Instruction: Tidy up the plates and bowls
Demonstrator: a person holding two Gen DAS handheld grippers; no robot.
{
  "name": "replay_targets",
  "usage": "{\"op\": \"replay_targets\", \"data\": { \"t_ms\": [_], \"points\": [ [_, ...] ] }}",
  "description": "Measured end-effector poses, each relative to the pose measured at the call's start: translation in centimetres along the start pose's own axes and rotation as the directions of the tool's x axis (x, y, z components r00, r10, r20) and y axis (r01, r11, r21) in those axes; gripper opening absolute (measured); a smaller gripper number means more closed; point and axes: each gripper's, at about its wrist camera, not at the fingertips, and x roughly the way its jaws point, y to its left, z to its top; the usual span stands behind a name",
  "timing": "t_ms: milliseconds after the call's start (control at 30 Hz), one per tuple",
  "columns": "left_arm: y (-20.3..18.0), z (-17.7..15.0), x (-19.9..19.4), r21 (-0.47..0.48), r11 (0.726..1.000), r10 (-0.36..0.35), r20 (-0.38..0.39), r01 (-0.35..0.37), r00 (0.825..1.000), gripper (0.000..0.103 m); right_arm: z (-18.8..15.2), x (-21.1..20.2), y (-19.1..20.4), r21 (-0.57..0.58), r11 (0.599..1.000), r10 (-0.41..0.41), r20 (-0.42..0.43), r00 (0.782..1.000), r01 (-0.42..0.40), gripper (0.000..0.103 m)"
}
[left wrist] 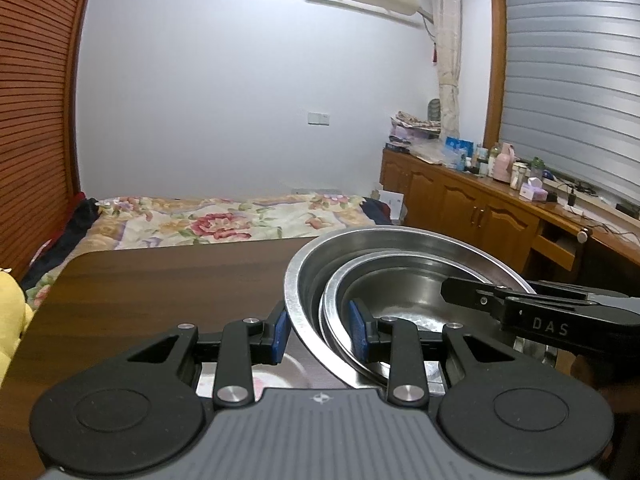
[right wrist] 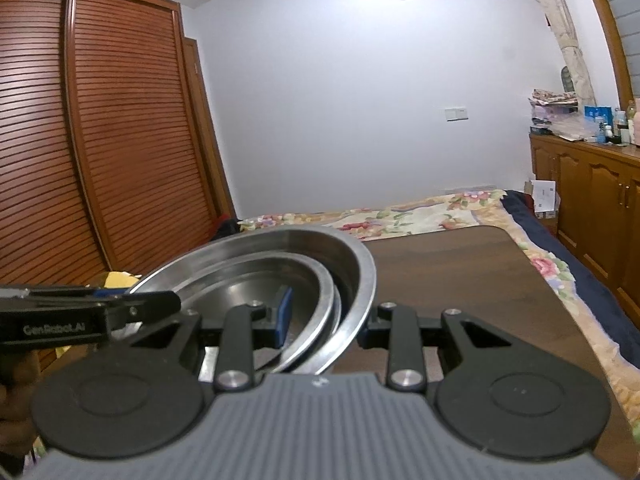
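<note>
While straddling nested steel bowls' [left wrist: 400, 280] rims | left hand-held gripper [left wrist: 320, 336] parted | right hand-held gripper [right wrist: 326, 322] parted

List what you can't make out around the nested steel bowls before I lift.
- Left wrist view: whether the left gripper pads touch the nested round steel bowls, gap unclear.
- Right wrist view: right gripper outer pad hidden behind bowl rim.
- Both views: bowl bases covered by gripper bodies.
- Left wrist view: pale object under gripper, mostly covered.

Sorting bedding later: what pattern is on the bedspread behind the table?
A floral print, red and pink flowers with green leaves on cream, on the floral bedspread; clearest in the left wrist view.
</note>
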Motion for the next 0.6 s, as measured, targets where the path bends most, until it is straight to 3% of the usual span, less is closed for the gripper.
{"op": "replay_targets", "data": {
  "t_ms": [600],
  "points": [
    [6.0,-0.7,-0.4,-0.046,0.996,0.075,-0.039,-0.077,0.996,0.034,-1.2,3.7,4.0,-0.017,0.993,0.111,-0.064,0.992,-0.113,0.031]
  ]
}}
